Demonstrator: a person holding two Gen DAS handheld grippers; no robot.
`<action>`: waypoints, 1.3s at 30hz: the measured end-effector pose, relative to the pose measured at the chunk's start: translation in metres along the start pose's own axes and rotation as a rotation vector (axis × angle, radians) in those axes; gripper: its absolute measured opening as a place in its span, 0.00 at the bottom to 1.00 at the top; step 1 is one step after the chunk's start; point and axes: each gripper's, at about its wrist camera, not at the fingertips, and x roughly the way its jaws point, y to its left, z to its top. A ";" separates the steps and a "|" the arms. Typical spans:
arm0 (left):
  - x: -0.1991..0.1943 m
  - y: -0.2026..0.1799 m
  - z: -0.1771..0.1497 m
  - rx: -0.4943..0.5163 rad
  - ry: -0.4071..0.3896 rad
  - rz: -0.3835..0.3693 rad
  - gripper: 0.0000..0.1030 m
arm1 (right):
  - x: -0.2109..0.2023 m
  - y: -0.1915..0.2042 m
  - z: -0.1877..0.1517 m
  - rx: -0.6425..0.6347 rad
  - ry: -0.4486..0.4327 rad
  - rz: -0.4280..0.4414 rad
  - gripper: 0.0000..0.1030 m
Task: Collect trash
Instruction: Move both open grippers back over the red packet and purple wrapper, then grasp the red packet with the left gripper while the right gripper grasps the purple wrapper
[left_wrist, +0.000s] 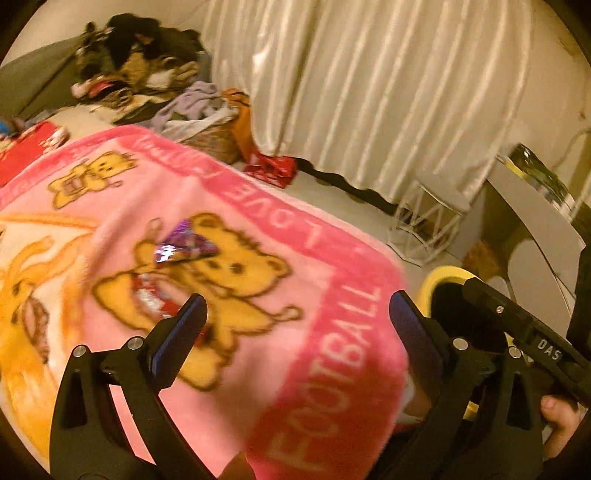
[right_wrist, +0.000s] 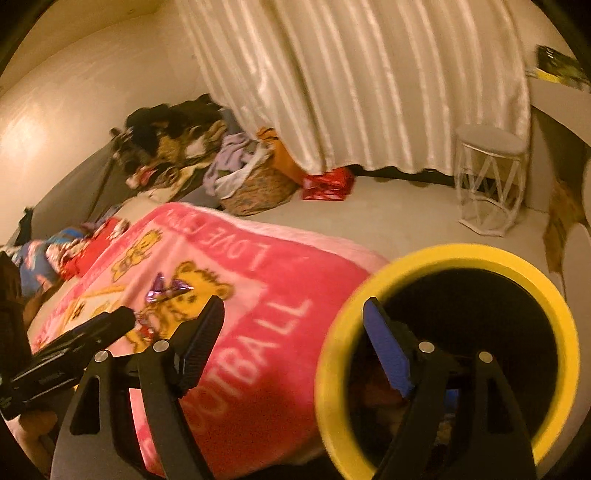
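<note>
A crumpled purple foil wrapper (left_wrist: 184, 245) lies on the pink bear-print blanket (left_wrist: 229, 376), ahead of my left gripper (left_wrist: 297, 314), which is open with nothing between its fingers. In the right wrist view the same wrapper (right_wrist: 168, 290) sits up and left of my right gripper (right_wrist: 293, 319), also open and empty. A yellow-rimmed black bin (right_wrist: 447, 254) stands right beside the blanket's corner; the right gripper's blue right finger (right_wrist: 384, 354) hangs over its mouth. The bin (left_wrist: 443, 275) shows at the right of the left wrist view, partly hidden by the other gripper.
A wicker basket of clothes (right_wrist: 255, 184) and a dark clothes pile (right_wrist: 166, 129) lie at the back by a cream curtain (right_wrist: 351, 81). A red bag (right_wrist: 325, 184) and a white wire stool (right_wrist: 487, 181) stand on the pale floor. Red and blue items (right_wrist: 55, 254) lie at the blanket's far left.
</note>
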 end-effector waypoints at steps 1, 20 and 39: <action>-0.001 0.007 0.000 -0.016 0.001 0.010 0.88 | 0.003 0.006 0.002 -0.008 0.001 0.010 0.73; -0.005 0.105 0.000 -0.154 0.016 0.099 0.88 | 0.098 0.130 0.031 -0.232 0.101 0.165 0.69; 0.041 0.132 -0.016 -0.321 0.156 -0.038 0.46 | 0.226 0.197 0.026 -0.343 0.332 0.236 0.29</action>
